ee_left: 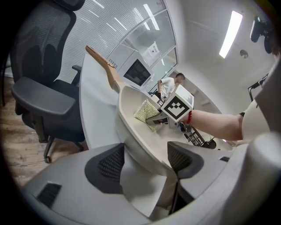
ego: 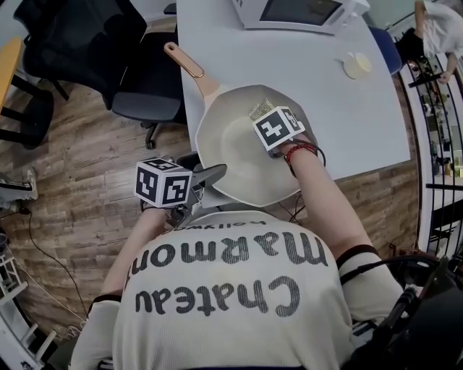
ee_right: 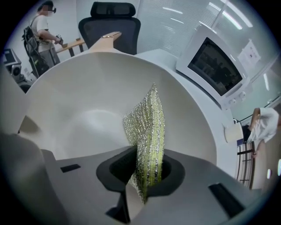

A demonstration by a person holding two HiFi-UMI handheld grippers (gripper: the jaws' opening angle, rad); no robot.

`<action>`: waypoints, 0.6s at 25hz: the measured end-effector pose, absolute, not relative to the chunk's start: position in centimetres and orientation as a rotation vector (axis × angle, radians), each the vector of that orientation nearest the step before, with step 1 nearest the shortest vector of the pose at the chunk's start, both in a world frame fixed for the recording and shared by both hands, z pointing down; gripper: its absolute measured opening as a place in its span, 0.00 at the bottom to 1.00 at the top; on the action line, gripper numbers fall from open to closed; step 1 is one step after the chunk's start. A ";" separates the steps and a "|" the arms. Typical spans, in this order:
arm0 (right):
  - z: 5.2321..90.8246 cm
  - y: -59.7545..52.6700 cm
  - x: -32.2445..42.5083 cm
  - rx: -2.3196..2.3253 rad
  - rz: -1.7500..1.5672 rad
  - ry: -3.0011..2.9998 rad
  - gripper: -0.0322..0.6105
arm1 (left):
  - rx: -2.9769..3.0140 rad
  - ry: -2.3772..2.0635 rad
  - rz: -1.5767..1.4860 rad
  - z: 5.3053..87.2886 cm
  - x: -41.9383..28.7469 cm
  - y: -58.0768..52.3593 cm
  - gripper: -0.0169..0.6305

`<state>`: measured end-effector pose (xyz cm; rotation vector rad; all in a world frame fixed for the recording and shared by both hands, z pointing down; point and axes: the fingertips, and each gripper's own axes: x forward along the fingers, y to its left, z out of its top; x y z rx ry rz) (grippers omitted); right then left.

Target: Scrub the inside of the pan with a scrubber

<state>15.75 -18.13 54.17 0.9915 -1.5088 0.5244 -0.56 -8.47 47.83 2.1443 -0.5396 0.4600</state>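
Observation:
A cream pan (ego: pixel 235 155) with a long tan handle (ego: pixel 189 66) lies on the white table (ego: pixel 347 123), its near rim past the table's edge. My left gripper (ego: pixel 208 178) is shut on that near rim; in the left gripper view the pan's wall (ee_left: pixel 134 127) runs between the two pads (ee_left: pixel 105 169). My right gripper (ego: pixel 266 121) points steeply down into the pan at its far right wall. It is shut on a glittery yellow-green scrubber (ee_right: pixel 147 132), which sticks out of the jaws against the pan's inner wall (ee_right: pixel 79 101). The scrubber (ego: pixel 260 108) shows beside the marker cube.
A white microwave (ego: pixel 296 11) stands at the table's far edge. A small cream round thing (ego: pixel 357 65) lies at the far right. A black office chair (ego: pixel 145 79) stands left of the table on the wooden floor. A person (ego: pixel 434 29) is at the far right.

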 end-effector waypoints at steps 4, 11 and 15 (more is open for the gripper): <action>54.4 -18.3 17.1 1.010 0.493 -1.438 0.14 | 2.144 -0.550 0.460 47.8 -0.5 -8.5 0.49; 53.4 -18.3 18.8 1.006 0.357 -1.296 0.14 | 2.152 -0.547 0.465 47.7 -0.6 -8.4 0.49; 52.0 -18.1 20.5 1.010 0.302 -1.239 0.14 | 2.152 -0.546 0.459 47.7 -0.6 -8.3 0.49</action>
